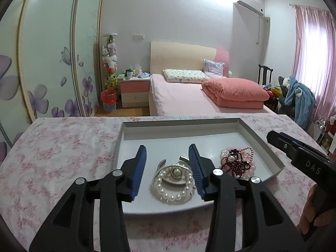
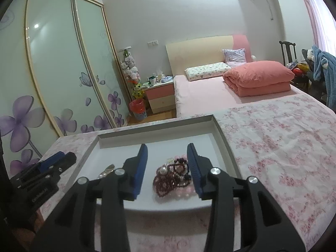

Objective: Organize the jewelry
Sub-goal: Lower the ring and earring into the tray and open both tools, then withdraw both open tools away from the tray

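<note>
We see the floral-clothed counter (image 1: 58, 147) carrying a shallow white tray (image 1: 260, 145). In it lie a pearl bracelet (image 1: 173, 183) and, at three o'clock from it, a tangle of dark red and pink beads (image 1: 239, 161). Our left tool (image 1: 167, 169) stands open, straddling the pearls untouched at twelve o'clock; our right tool (image 2: 167, 168), likewise open, frames the beads (image 2: 174, 180).

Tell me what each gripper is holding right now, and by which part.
Nothing is held. The left gripper is open around the pearl bracelet, the right gripper open around the dark red beads; both pieces lie in the white tray.
</note>
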`<state>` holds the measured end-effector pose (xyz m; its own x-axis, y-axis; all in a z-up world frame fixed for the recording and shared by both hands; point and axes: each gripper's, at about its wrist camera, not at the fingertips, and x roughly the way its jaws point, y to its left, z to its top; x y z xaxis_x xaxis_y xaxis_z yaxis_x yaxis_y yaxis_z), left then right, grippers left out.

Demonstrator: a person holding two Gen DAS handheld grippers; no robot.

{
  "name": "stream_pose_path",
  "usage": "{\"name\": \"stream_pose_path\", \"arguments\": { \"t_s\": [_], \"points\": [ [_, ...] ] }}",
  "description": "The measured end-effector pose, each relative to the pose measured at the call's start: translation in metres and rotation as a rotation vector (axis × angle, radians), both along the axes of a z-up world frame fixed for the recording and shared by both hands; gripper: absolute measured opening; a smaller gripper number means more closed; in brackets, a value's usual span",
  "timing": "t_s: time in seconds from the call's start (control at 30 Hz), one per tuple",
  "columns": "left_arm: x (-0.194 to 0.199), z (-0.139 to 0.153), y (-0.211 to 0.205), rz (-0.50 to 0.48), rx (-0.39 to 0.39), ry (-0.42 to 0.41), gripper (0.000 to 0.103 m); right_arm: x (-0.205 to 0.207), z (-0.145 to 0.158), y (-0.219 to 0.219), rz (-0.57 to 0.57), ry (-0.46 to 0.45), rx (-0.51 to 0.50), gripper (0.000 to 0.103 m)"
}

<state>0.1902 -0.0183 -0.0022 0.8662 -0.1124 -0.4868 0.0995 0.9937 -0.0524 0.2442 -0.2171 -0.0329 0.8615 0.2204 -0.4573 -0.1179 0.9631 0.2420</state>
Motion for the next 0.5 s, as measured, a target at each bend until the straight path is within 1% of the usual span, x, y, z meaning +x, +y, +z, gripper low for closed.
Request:
{"name": "stream_pose_path", "arguments": {
  "t_s": [0.07,0.1,0.27,0.3,0.37,0.43,0.5],
  "points": [
    [-0.013,0.002,0.005,0.001,-0.004,-0.009,0.047,-0.013,0.003,0.001,0.004,-0.009,-0.007,0.044],
    [-0.020,0.003,0.008,0.002,-0.006,-0.014,0.050,-0.019,0.004,0.003,0.009,-0.014,-0.010,0.045],
    [-0.052,0.007,0.017,0.019,-0.006,-0.046,0.060,-0.049,0.010,0.008,0.025,-0.033,-0.032,0.058],
    [-0.057,0.008,0.018,0.022,-0.004,-0.051,0.062,-0.053,0.012,0.009,0.027,-0.036,-0.033,0.058],
    [-0.065,0.009,0.021,0.027,0.000,-0.060,0.063,-0.064,0.013,0.012,0.031,-0.041,-0.035,0.063],
    [-0.073,0.010,0.023,0.030,0.001,-0.066,0.067,-0.073,0.015,0.013,0.031,-0.042,-0.037,0.067],
    [-0.081,0.010,0.025,0.034,-0.001,-0.075,0.074,-0.085,0.017,0.016,0.033,-0.048,-0.043,0.072]
  ]
}}
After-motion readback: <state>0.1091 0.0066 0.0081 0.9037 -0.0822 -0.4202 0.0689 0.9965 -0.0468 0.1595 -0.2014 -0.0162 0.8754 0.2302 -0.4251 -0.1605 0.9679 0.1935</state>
